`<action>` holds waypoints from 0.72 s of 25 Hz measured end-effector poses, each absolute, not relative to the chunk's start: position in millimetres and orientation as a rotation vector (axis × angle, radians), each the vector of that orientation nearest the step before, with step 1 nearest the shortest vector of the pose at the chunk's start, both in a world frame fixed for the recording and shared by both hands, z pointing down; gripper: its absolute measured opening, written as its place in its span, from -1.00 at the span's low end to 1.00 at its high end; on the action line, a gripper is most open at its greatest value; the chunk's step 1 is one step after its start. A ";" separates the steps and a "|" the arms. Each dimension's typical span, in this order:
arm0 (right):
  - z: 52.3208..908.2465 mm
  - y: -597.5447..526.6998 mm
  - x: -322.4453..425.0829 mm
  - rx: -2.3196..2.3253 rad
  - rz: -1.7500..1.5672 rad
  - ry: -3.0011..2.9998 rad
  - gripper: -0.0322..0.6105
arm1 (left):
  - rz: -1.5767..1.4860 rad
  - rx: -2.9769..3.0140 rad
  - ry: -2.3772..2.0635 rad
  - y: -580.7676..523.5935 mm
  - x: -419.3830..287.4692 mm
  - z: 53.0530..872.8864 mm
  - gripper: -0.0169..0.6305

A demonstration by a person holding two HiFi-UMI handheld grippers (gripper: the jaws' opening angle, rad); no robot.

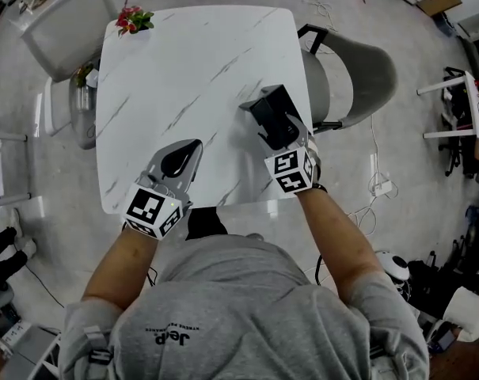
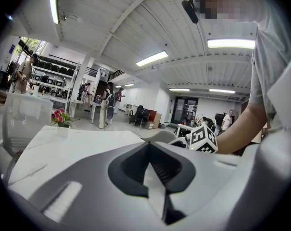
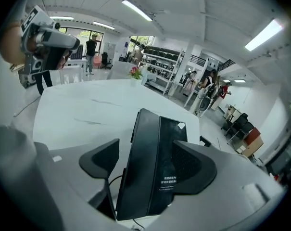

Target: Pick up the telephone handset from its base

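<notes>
A black telephone point(image 1: 275, 115) sits on the white marble table point(image 1: 184, 62) near its right edge. In the right gripper view its long handset point(image 3: 138, 167) lies along the left side of the base point(image 3: 173, 143), which has a dark glossy panel. My right gripper point(image 1: 285, 138) point(image 3: 147, 154) is open, with one jaw on each side of the phone. A gap shows between the left pad point(image 3: 99, 160) and the handset. My left gripper point(image 1: 188, 152) point(image 2: 150, 147) is shut and empty above the table's front part, well left of the phone.
A small pot of red flowers point(image 1: 132, 18) stands at the table's far left corner. A grey chair point(image 1: 358, 77) is pushed in at the right side, and another chair point(image 1: 61, 30) at the far left. Cables lie on the floor to the right.
</notes>
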State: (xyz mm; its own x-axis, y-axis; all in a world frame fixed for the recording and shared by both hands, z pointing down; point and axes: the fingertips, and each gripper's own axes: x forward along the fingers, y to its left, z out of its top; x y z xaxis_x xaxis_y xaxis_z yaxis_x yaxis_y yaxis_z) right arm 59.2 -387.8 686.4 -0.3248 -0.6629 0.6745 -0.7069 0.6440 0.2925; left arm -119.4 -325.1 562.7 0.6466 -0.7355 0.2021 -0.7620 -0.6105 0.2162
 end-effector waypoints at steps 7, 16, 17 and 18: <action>711.6 -396.9 60.0 1.066 -0.064 -1.963 0.15 | 0.151 2.569 -1.196 -318.4 -126.5 575.7 -0.78; 677.7 -380.4 66.5 1.090 0.212 -2.099 -0.66 | 0.164 2.547 -1.193 -311.3 -123.3 572.1 -0.78; 668.7 -380.9 71.1 1.111 0.268 -2.133 -0.66 | 0.162 2.553 -1.189 -311.6 -119.6 568.6 -0.78; 659.4 -382.0 76.9 1.140 0.327 -2.171 -0.66 | 0.158 2.561 -1.186 -311.9 -115.3 564.2 -0.78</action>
